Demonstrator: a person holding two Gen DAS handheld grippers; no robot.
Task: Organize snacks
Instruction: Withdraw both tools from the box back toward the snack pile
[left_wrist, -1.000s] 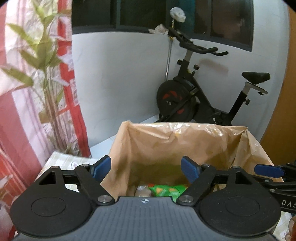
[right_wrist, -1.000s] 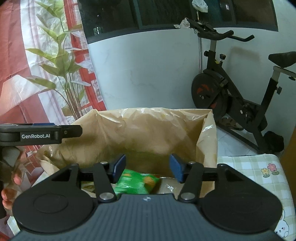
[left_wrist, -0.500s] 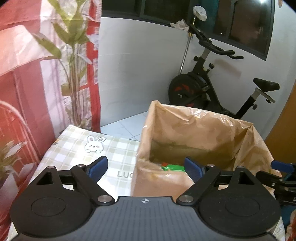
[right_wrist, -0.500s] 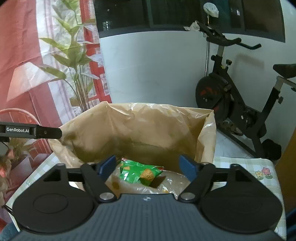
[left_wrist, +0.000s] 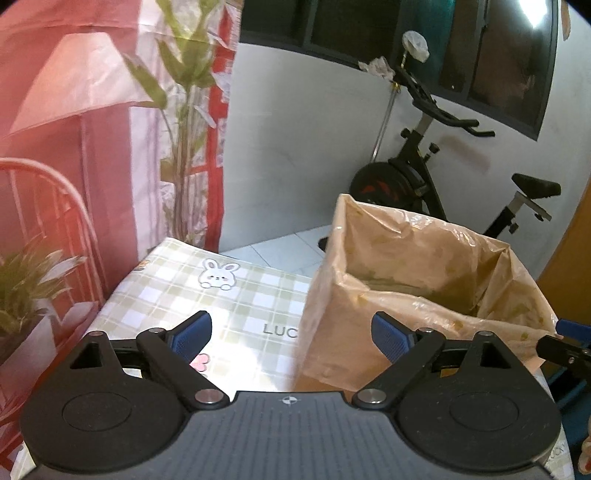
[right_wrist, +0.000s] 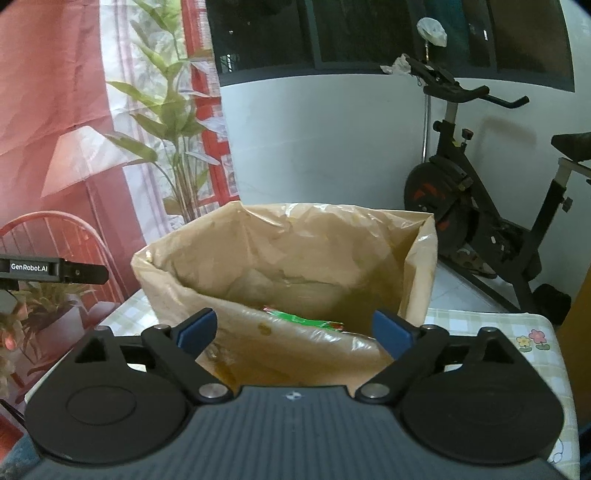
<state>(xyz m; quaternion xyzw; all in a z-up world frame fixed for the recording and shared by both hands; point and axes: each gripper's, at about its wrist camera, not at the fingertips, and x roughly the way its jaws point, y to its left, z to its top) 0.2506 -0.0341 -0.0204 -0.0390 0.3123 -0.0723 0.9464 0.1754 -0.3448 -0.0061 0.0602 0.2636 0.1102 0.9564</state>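
From the left wrist view, the left gripper (left_wrist: 291, 338) has its two blue pads far apart and its jaws are opening more, with nothing between them. It hangs over the checked surface with the white bunny picture (left_wrist: 236, 295). The tall box lined with a crinkly tan plastic bag (left_wrist: 417, 295) stands on that surface at about 2 o'clock from the gripper. From here I cannot see to the bottom of the box, so no snack shows in this view. The near part of the surface is hidden under the gripper's black body. At 3 o'clock, a bit of the other gripper pokes in at the picture's edge.

From the right wrist view, the right gripper (right_wrist: 293, 330) is also wide, its jaws are opening, and it holds nothing. It is just in front of the same box, at 12 o'clock. Inside, a shiny green snack packet (right_wrist: 306, 319) peeks over the near wall of the bag. So I think at least one snack is put away. The rest of the packet is hidden by the wall, and I cannot tell if other snacks lie under it. No loose snacks show on the surface in either view, so I cannot tell how many are left.
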